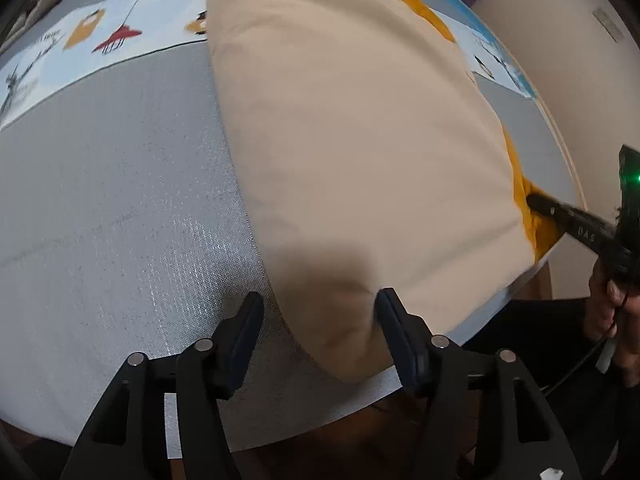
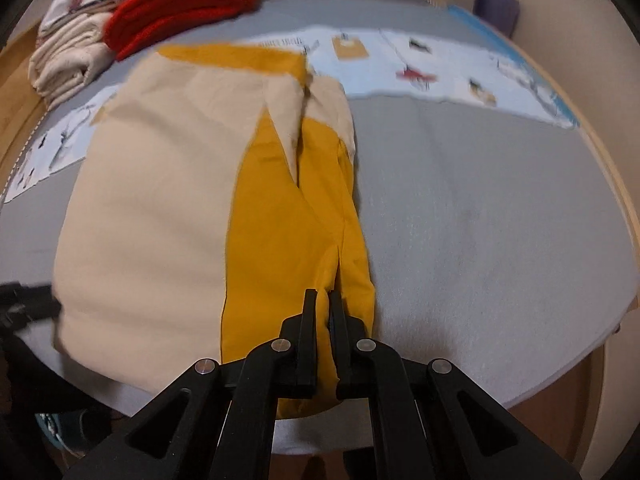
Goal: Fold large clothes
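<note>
Beige-and-mustard garment (image 2: 208, 208) lies flat on grey mat (image 2: 480, 220), near edge at mat's front rim. R gripper (image 2: 323, 300): fingers nearly together, pinching mustard fold at garment's near right edge. L gripper (image 1: 318, 308): fingers spread wide, straddling garment's beige near-left corner, no grip. Red knit (image 2: 188, 4) + folded cream stack (image 2: 68, 64) beyond garment's far left corner.

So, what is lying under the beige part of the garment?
Under the beige panel a mustard-yellow layer of the same garment shows at its edge, on the grey mat. How far the yellow reaches beneath is hidden.
</note>
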`<act>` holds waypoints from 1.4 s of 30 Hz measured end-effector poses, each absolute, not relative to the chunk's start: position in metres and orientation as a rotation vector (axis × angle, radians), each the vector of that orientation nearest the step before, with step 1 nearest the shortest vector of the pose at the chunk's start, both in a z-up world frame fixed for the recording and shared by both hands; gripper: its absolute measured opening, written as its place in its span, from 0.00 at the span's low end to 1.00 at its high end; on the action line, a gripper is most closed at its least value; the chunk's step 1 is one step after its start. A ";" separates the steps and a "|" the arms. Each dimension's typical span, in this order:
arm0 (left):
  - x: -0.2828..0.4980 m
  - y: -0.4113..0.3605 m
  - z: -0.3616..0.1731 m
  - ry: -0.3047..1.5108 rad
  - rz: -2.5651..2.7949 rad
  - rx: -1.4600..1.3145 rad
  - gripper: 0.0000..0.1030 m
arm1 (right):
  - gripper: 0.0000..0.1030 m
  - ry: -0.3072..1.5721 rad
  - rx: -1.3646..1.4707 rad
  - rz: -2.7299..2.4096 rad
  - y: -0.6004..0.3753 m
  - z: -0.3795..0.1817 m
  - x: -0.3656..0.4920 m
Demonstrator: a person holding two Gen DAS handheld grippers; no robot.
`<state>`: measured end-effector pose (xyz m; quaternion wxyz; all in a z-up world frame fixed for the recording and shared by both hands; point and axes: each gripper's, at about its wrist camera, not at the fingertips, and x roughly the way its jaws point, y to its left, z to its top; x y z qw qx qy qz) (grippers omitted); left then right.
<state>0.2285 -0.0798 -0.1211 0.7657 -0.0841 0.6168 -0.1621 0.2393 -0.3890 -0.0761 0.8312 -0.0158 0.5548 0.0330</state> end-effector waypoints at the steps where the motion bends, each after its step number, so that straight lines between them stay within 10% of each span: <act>1: 0.229 -0.079 -0.120 1.337 -0.351 -0.180 0.57 | 0.05 1.195 -0.032 0.072 -0.390 -0.076 0.241; 6: 0.229 -0.076 -0.118 1.333 -0.340 -0.184 0.59 | 0.13 1.058 0.097 0.149 -0.399 -0.026 0.254; 12: 0.237 -0.075 -0.109 1.299 -0.333 -0.215 0.56 | 0.47 0.967 0.136 0.238 -0.397 -0.016 0.309; 25: 0.250 -0.059 -0.114 1.263 -0.296 -0.256 0.58 | 0.46 1.143 0.509 0.276 -0.381 -0.088 0.449; 26: 0.251 -0.058 -0.113 1.264 -0.295 -0.257 0.58 | 0.43 1.137 0.529 0.281 -0.380 -0.089 0.458; 28: 0.252 -0.058 -0.114 1.264 -0.294 -0.263 0.58 | 0.05 1.107 0.551 0.293 -0.378 -0.085 0.467; 42: 0.247 -0.059 -0.116 1.260 -0.292 -0.237 0.59 | 0.05 0.974 0.445 -0.021 -0.417 -0.061 0.449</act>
